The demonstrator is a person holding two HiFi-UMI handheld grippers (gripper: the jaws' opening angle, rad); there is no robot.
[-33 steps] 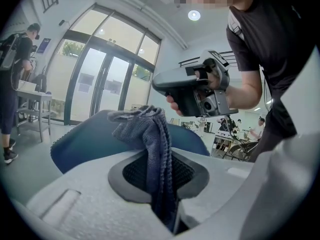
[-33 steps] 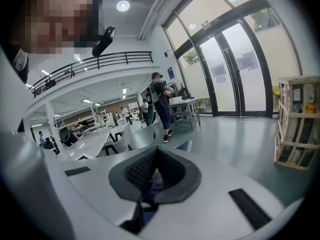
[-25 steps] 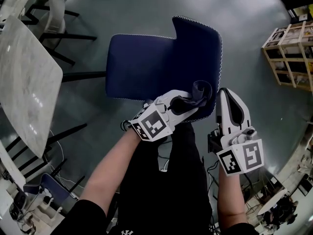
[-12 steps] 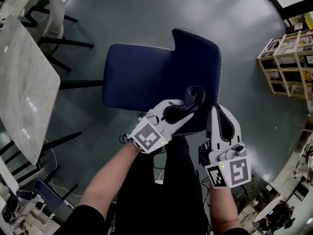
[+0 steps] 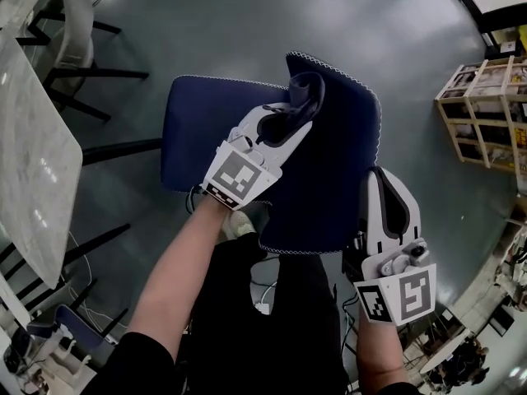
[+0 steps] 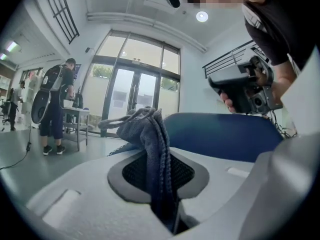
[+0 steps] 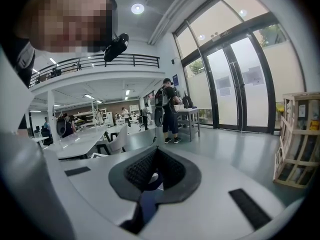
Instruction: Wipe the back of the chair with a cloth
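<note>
Up the back (image 5: 338, 163) of the chair went my left gripper (image 5: 290, 115). A second before, it was down at the near edge, close to my body. At this moment it was up by the far edge, next to the white stitching. It was squeezed tight on the cloth (image 5: 308, 91), which stuck out past the tips in a dark bunch. From my head, the cloth looked to be lying on the blue back, but I could not tell how hard it pressed.

My right gripper (image 5: 385, 189) had hardly moved. It waited at the near right corner of the back, with its jaws pressed together and nothing between them. I could only see a bit of blue through the thin slit.

The chair had stayed where it was, with its seat (image 5: 206, 130) off to the left.

I thought this meant one long wipe was done, from the near edge to the far edge. The right part of the back did not look wiped yet. So the job was going on, not finished, and the cloth would need to come back along a new strip.
</note>
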